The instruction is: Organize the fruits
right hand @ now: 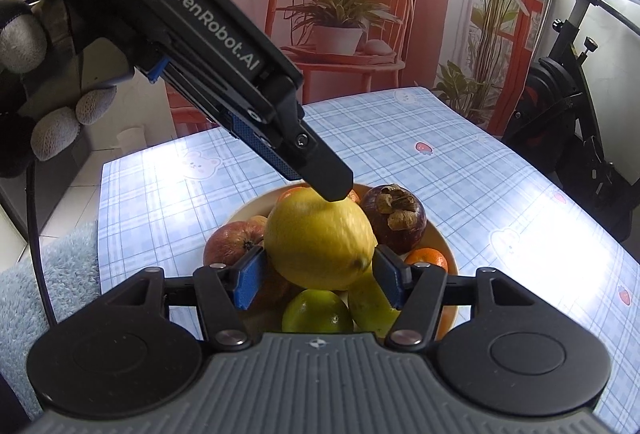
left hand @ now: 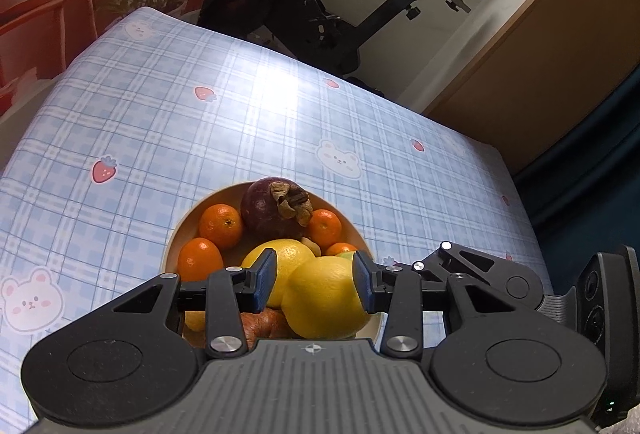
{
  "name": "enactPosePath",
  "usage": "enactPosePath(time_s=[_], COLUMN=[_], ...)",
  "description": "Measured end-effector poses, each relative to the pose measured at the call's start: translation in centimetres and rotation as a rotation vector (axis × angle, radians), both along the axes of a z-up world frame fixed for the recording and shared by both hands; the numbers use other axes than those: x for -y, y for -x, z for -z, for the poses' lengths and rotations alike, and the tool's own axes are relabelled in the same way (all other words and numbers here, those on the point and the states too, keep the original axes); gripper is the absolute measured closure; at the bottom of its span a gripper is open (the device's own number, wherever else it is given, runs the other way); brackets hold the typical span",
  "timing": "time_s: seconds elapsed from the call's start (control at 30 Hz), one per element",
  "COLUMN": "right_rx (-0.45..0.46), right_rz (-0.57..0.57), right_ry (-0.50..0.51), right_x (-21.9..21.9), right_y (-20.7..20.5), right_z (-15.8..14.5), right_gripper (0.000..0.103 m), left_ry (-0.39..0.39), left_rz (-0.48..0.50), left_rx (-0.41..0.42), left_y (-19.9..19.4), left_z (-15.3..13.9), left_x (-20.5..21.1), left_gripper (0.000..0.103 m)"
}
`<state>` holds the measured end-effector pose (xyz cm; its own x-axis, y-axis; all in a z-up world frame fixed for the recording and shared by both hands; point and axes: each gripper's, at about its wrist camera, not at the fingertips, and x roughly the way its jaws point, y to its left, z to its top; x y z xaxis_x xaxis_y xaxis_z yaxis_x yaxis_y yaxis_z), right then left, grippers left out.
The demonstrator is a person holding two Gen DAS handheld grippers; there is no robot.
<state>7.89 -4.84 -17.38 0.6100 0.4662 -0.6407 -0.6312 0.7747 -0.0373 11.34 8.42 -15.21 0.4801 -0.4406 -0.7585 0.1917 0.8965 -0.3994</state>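
tabletop (left hand: 248, 122): covered edge to edge by a pale blue plaid cloth printed with small strawberries and white bear faces; a strong glare patch runs down the middle. Bare apart from the bowl.
bowl (left hand: 176, 234): cream, round, in the near part of the tabletop, heaped with fruit.
fruit: two lemons up front, one large lemon (left hand: 326, 298) on top of the pile and a second lemon (left hand: 286, 254) just behind it; a dark purple mangosteen (left hand: 272, 210) with a dried brown calyx at the far side; small oranges (left hand: 221, 225) around the rim; a red apple (right hand: 234, 240), a green lime (right hand: 316, 310) and a yellow-green fruit low in the pile, seen from the right wrist.
left tongs (left hand: 316, 280): partly spread over the bowl, blue pads either side of the two lemons. In the right wrist view one fingertip (right hand: 334, 188) sits right at the top of the large lemon; cannot tell whether the pads actually press.
right tongs (right hand: 320, 274): spread around the large lemon (right hand: 320, 242), pads at its left and right flanks, seemingly touching or nearly so; firm pinch cannot be confirmed.
hand (right hand: 48, 90): gloved, grey knit fingertips, gripping the left tool's handle at upper left of the right wrist view.
room: printed backdrop (right hand: 360, 14) of an orange-red chair and potted plants behind the far edge; black exercise bike (left hand: 320, 6) beside the tabletop; white wall; wooden panel (left hand: 540, 66); tiled floor; fuzzy light-blue rug (right hand: 60, 282).
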Motion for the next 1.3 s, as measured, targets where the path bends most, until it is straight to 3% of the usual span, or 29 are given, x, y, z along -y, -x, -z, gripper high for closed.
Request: enactPosePath(time_s=[0.1, 0.57, 0.73, 0.83, 1.0, 1.2, 1.3], right_rx=[0.009, 0.004, 0.018, 0.023, 0.028, 0.067, 0.094], right_rz=[0.017, 0.047, 0.075, 0.124, 0.231, 0.389, 0.448], right_ry=[0.013, -0.017, -0.043, -0.078, -0.149, -0.208, -0.231], right_x=[0.0, 1.0, 1.8, 2.8, 5.1, 7.7, 8.7], right_y=[0.0, 0.3, 0.5, 0.5, 0.7, 1.5, 2.3], right_z=[-0.1, 0.1, -0.4, -0.9, -1.8, -3.4, -4.5], right_gripper=[0.033, 0.032, 0.031, 0.028, 0.021, 0.012, 0.012], left_ry=[-0.006, -0.052, -0.091, -0.135, -0.196, -0.258, -0.301], left_rz=[-0.001, -0.059, -0.093, -0.112, -0.163, -0.184, -0.204], left_rx=[-0.003, 0.027, 0.071, 0.119, 0.195, 0.245, 0.280], left_y=[0.0, 0.5, 1.0, 1.6, 2.8, 3.9, 4.6], left_z=[0.0, -0.8, -1.6, -2.5, -3.7, -4.7, -5.3], left_x=[0.0, 0.0, 0.2, 0.5, 1.0, 2.1, 2.7], left_gripper=[0.060, 0.058, 0.051, 0.050, 0.037, 0.031, 0.027])
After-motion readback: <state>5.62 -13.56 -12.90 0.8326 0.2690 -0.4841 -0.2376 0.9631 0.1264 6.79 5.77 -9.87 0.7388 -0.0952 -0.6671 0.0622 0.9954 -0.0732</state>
